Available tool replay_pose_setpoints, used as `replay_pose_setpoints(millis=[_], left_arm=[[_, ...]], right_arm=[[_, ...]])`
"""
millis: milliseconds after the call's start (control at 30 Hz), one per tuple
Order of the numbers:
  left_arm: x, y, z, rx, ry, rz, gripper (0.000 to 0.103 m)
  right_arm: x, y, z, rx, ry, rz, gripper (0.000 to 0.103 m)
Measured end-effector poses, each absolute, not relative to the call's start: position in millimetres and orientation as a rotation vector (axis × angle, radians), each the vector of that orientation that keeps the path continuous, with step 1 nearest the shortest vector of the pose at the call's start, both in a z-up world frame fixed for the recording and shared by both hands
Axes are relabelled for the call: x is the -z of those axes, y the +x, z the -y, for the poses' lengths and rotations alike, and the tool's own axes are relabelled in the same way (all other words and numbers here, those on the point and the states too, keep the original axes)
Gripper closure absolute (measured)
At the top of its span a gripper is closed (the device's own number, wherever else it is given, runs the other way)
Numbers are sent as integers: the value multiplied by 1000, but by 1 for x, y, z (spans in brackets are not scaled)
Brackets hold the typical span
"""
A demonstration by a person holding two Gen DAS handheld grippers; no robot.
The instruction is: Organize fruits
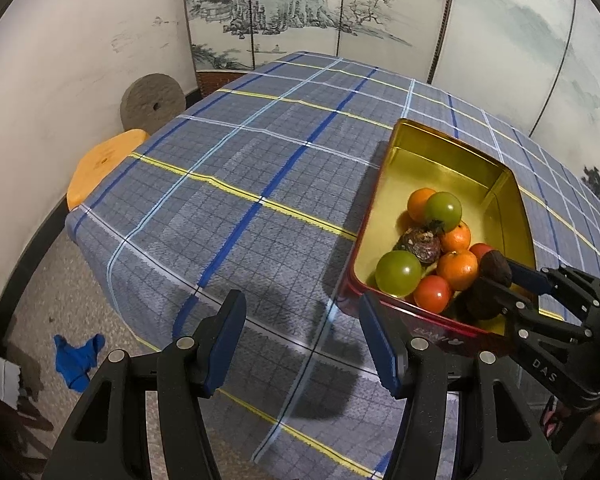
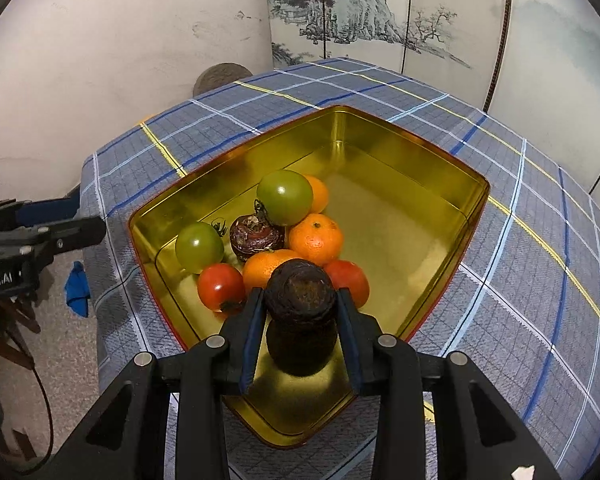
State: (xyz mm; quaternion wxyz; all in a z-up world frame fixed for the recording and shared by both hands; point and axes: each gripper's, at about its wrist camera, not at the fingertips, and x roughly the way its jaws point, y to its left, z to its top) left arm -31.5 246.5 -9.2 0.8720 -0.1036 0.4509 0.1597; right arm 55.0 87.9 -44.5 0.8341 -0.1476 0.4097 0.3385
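Note:
A gold-lined red tin (image 1: 452, 148) (image 2: 380, 140) stands on the plaid tablecloth (image 1: 240, 168). In it lie two green tomatoes (image 2: 285, 197), mandarins (image 2: 316, 239), red tomatoes (image 2: 221, 286) and a purple-brown bulb (image 2: 256, 236). My right gripper (image 2: 300, 302) (image 1: 500, 276) is shut on a dark brown round fruit (image 2: 300, 286) (image 1: 496, 267), held just above a second dark fruit (image 2: 300, 350) near the tin's front corner. My left gripper (image 1: 302, 304) (image 2: 84, 218) stands open and empty over the cloth, left of the tin.
The table's edge drops off at the left, with an orange stool (image 1: 104, 164) and a grey millstone (image 1: 153, 102) beside it. A blue cloth (image 1: 78, 360) lies on the floor. A painted folding screen (image 1: 300, 8) stands behind the table.

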Motion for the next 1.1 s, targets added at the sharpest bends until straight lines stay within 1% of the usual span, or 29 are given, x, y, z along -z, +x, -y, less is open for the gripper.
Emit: replay_pose_setpoints(millis=[100, 200, 333, 467, 600, 900, 1033, 1100], left_arm=[[9, -32, -243, -325, -212, -944, 43], [8, -32, -239, -320, -206, -947, 43], [7, -31, -235, -316, -198, -949, 43], [6, -31, -232, -312, -195, -949, 43], [5, -31, -227, -308, -187, -948, 43], [-2, -30, -216, -312, -155, -941, 43], [-4, -29, -212, -313, -141, -941, 43], [-4, -29, -209, -309, -137, -940, 43]], right_arm=[[45, 54, -88, -714, -304, -873, 69], [44, 54, -88, -713, -304, -875, 66], [40, 50, -87, -705, -297, -864, 56], [31, 43, -84, -701, -284, -852, 49], [19, 33, -80, -697, -279, -830, 33], [10, 19, -67, -649, -279, -839, 13], [15, 16, -62, -629, -279, -868, 9], [17, 14, -61, -617, -284, -876, 9]])
